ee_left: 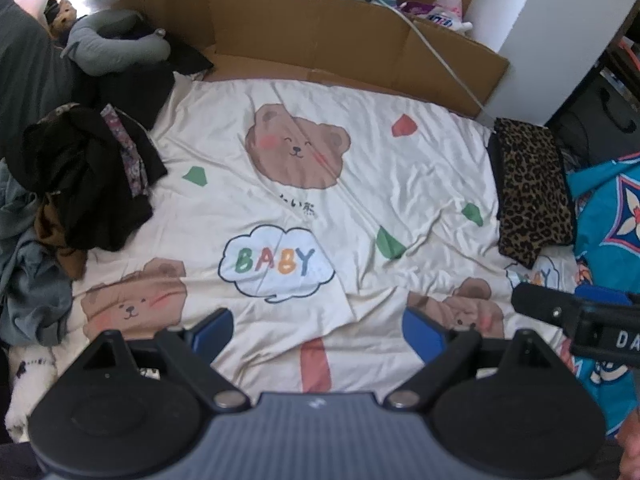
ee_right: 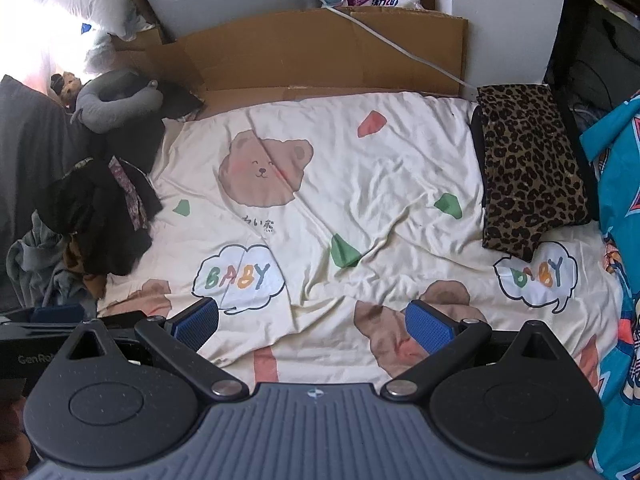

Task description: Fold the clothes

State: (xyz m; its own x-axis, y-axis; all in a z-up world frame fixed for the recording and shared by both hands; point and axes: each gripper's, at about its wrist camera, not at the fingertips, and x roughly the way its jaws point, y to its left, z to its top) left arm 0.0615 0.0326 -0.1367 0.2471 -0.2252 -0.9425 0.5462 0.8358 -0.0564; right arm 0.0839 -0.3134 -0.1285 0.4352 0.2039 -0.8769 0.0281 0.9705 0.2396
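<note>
Left wrist view shows both grippers empty, fingers wide: the unfolded clothes pile [ee_left: 80, 184] lies at ten o'clock, nearer the left gripper [ee_left: 318, 334] than the right gripper [ee_right: 314, 328].

On the sheet [ee_right: 400, 168], counting across both views: three bear prints fully or partly seen; two "BABY" clouds; three green patches, one red patch; one folded leopard garment [ee_right: 528, 168] at the sheet's right edge; one heap of dark clothes [ee_right: 108, 216] at its left edge, pieces too tangled to count; one grey neck pillow [ee_right: 116, 100] beyond that heap; one cardboard sheet [ee_right: 320, 52] behind the sheet; two grippers, four blue pads.
</note>
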